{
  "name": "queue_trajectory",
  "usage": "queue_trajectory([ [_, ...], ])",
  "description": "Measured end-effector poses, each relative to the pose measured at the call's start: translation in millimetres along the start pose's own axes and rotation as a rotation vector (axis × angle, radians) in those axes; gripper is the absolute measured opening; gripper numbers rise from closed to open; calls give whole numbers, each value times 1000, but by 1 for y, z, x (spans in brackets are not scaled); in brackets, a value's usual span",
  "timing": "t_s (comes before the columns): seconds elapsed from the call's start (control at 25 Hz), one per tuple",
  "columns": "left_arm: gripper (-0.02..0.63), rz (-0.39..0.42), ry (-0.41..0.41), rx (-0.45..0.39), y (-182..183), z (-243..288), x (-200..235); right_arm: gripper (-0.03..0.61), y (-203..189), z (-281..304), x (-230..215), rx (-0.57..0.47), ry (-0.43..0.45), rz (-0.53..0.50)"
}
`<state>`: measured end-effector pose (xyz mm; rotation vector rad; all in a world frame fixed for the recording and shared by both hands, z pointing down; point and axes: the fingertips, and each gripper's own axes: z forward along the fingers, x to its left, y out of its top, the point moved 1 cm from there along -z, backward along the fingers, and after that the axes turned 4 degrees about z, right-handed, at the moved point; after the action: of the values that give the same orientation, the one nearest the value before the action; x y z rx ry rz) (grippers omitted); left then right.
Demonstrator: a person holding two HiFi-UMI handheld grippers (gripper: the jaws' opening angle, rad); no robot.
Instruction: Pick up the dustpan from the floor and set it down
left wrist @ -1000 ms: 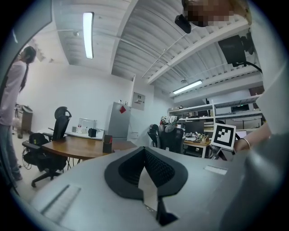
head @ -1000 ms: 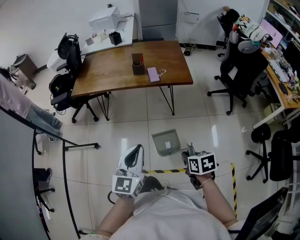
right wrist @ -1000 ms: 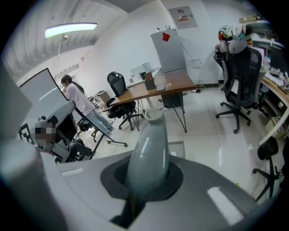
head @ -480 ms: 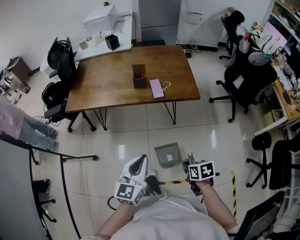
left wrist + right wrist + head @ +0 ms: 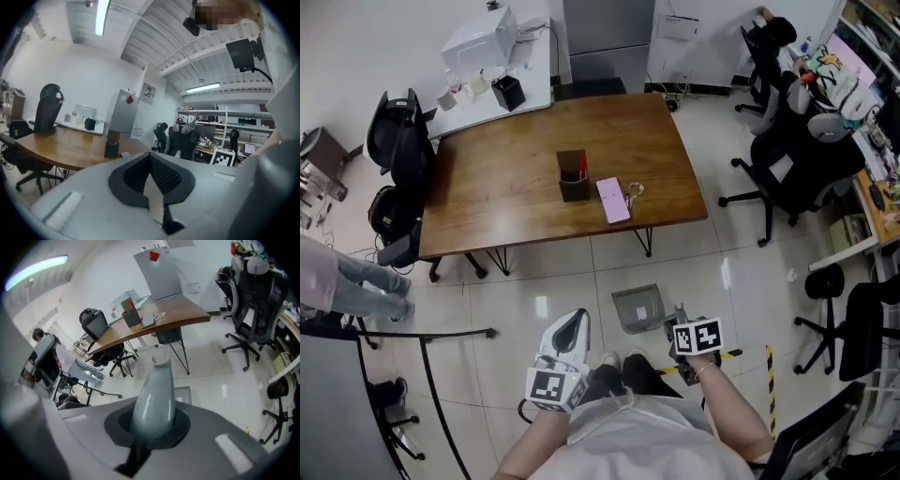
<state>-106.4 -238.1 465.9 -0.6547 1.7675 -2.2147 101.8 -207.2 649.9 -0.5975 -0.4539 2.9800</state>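
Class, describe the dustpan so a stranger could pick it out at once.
Find the big wooden table mid-room. Before its near edge, over the pale floor tiles, is the dustpan. It is a flat grey scoop, handle clamped in the right gripper, unlike the black chairs nearby.

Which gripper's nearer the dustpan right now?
Right. The right gripper is shut on the handle of the dustpan. The left gripper hangs apart from it, off to the pan's left, jaws together.

- Wooden worktop (image 5: pixel 487 192): a dark pen holder (image 5: pixel 573 176) stands near its middle, with a flat pink item (image 5: pixel 613 200) just beside it.
- Glossy tiled floor (image 5: pixel 534 281): it carries black office chairs (image 5: pixel 787 159) and a strip of yellow-black tape (image 5: pixel 770 370).
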Motion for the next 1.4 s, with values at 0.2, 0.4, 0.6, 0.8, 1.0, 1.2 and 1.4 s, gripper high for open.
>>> queue_trajectory([
  [0.2, 14, -11, 42, 40, -16, 19, 19, 2, 43, 43, -22, -7, 1, 33],
  [0.4, 14, -8, 64, 40, -55, 38, 35, 2, 61, 102, -48, -8, -18, 0],
  [0.6, 14, -32, 44, 51, -93, 51, 36, 2, 57, 152, -64, -40, -27, -5],
  [0.8, 14, -39, 70, 67, -112, 45, 43, 17, 57, 161, -66, -10, -102, -73],
  [1.0, 14, -32, 88, 63, -91, 35, 47, 586, 46, 155, -78, -5, -320, -144],
  [1.2, 14, -29, 87, 74, -69, 15, 50, 586, 56, 131, -67, -93, -339, -227],
  [1.4, 14, -35, 44, 92, -45, -7, 41, 417, 75, 44, -22, -312, -329, -255],
])
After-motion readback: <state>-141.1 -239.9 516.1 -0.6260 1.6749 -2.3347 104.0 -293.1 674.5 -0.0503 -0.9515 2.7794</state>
